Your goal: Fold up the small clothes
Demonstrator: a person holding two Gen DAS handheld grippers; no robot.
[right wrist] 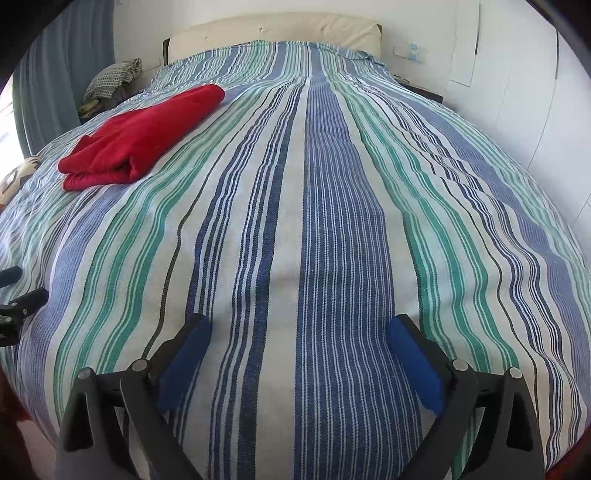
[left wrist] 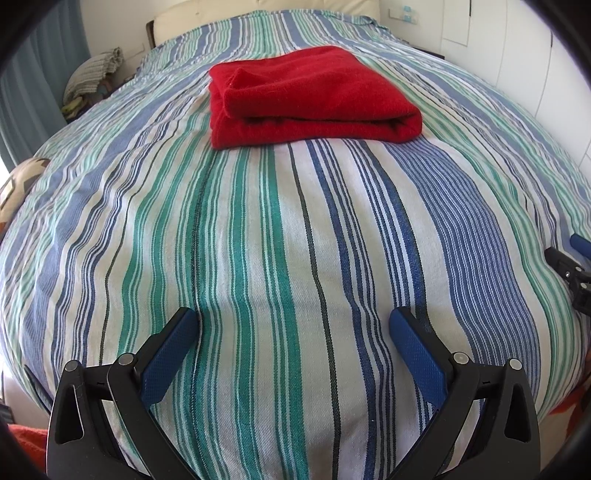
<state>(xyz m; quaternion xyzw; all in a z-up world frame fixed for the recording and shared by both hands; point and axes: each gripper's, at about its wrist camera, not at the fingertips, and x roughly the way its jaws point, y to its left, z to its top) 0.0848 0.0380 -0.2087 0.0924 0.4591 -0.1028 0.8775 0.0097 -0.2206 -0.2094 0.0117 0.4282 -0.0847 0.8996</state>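
Observation:
A red garment [left wrist: 310,96] lies folded in a thick rectangle on the striped bedspread [left wrist: 280,236], well ahead of my left gripper [left wrist: 293,321]. That gripper stands open over bare bedspread, nothing between its blue pads. In the right wrist view the same red garment [right wrist: 140,136] sits far off to the upper left. My right gripper [right wrist: 297,328] is open wide above the bedspread [right wrist: 332,221], holding nothing. Part of the right gripper [left wrist: 569,273] shows at the right edge of the left wrist view, and part of the left gripper [right wrist: 18,306] at the left edge of the right wrist view.
A cream headboard [right wrist: 273,33] stands at the far end of the bed. A pile of checked cloth [right wrist: 110,79] rests by the blue curtain [right wrist: 62,74] at the back left. White cupboard doors [right wrist: 517,92] line the right side.

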